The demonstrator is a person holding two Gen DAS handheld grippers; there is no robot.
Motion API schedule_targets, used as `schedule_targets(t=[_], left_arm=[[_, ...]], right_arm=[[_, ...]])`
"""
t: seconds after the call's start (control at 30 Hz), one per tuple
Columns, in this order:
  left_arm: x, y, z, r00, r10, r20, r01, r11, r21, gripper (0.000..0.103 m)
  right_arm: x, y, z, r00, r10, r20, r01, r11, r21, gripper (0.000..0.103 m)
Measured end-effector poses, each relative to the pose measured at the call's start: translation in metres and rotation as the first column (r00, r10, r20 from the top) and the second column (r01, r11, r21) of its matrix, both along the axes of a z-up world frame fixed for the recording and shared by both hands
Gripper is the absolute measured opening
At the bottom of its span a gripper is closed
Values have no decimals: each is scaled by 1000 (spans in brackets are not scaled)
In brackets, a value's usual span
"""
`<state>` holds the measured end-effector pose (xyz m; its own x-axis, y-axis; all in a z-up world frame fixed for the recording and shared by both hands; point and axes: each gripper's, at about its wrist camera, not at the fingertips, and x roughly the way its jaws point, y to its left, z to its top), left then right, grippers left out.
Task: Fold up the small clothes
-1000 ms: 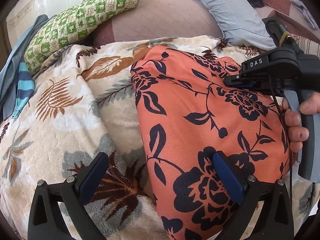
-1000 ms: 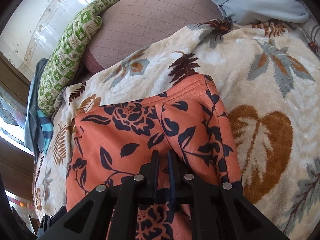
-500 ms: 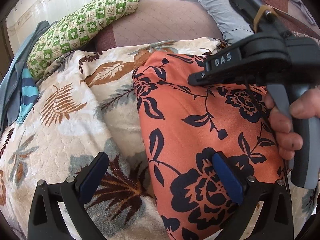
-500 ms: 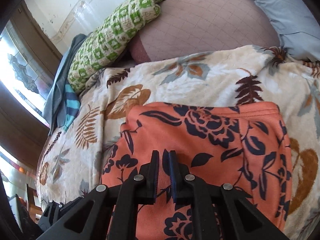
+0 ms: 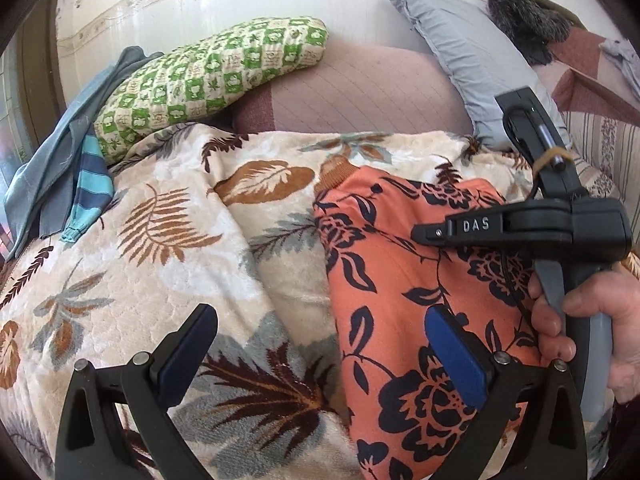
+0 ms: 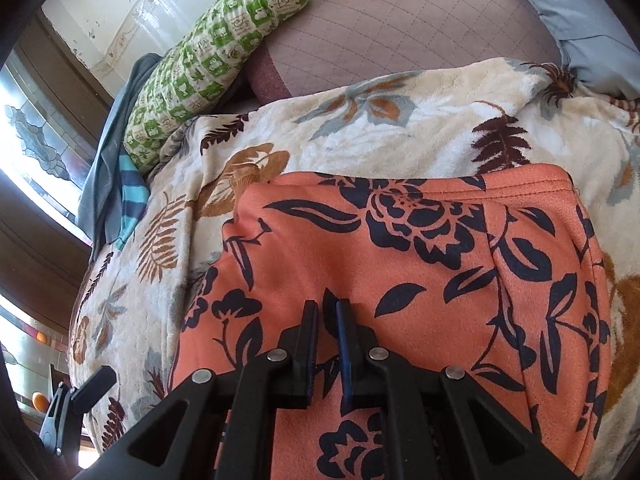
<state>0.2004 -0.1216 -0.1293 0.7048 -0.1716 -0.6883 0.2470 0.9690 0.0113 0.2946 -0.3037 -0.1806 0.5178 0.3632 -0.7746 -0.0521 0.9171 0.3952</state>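
Lying flat on the leaf-print blanket (image 5: 160,240), the orange floral garment (image 5: 400,280), hemmed edge facing the pillows, lower end cut off by the frame. Spread wide, jaws of the left gripper (image 5: 320,356), gripping nothing: one blue pad (image 5: 456,360) over the orange cloth, the other over the blanket; contact with the fabric hard to judge. Seen from the side in the left wrist view, the right gripper (image 5: 436,232), black body marked DAS, hovering across the garment's far half, tips hidden behind that body. Wrapped round its grey handle, the right hand (image 5: 580,320), partly cropped at the edge. Nearly clenched in its own view, jaws of that right gripper (image 6: 326,320), only a thin slit between them; cloth pinched or merely behind them, impossible to tell. Beyond the blanket: green checked pillow (image 5: 208,76), mauve quilted cushion (image 5: 360,92), grey pillow (image 5: 472,56). Bunched at far left, half out of sight, a grey and blue-striped cloth (image 5: 76,176).
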Motion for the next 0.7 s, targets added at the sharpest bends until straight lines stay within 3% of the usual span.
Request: schedule_targets(t=[0.47, 0.7], left_arm=[[25, 74, 24, 972, 231, 38, -227, 970, -84, 103], [30, 94, 27, 956, 289, 48, -283, 953, -104, 103]], right_arm=[[-3, 2, 0, 1000, 4, 16, -4, 1000, -14, 12], [-4, 2, 0, 1000, 4, 20, -4, 1000, -14, 12]])
